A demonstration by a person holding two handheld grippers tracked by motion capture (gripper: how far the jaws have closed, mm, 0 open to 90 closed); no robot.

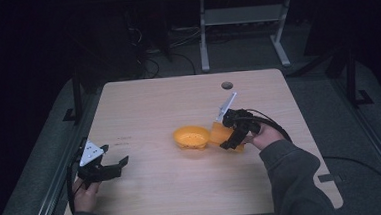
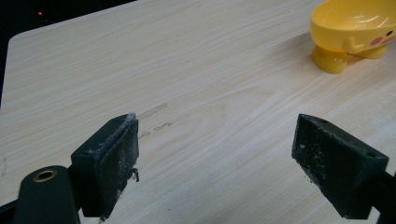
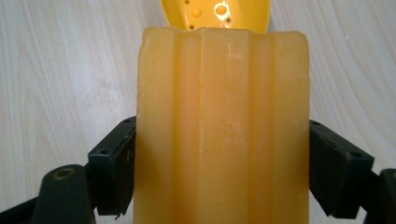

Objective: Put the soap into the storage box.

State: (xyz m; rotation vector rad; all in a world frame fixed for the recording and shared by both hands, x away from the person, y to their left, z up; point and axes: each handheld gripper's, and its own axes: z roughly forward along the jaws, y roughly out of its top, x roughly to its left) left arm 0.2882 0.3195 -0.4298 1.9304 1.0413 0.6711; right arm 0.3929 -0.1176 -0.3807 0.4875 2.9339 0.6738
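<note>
Your right claw (image 1: pixel 230 137) is clamping an orange ribbed block (image 3: pixel 223 126), both jaws pressing its sides. The block is sitting right of bench centre, its far end touching or just overlapping the yellow perforated bowl (image 1: pixel 192 137); can't tell which. The bowl is blocking the way forward for the block. In the left gripper view the bowl (image 2: pixel 355 32) is showing stubby feet and a pink cheek mark, cut off at the frame edge. Your left claw (image 2: pixel 215 158) is hanging released, jaws wide, nothing between them, over bare bench (image 1: pixel 183 188) near the left front corner, well apart from the bowl. The block's lower end is cut off in the right gripper view. A cable hole (image 1: pixel 226 85) is sitting near the far edge. Plenty of open wood is lying between your hands.
</note>
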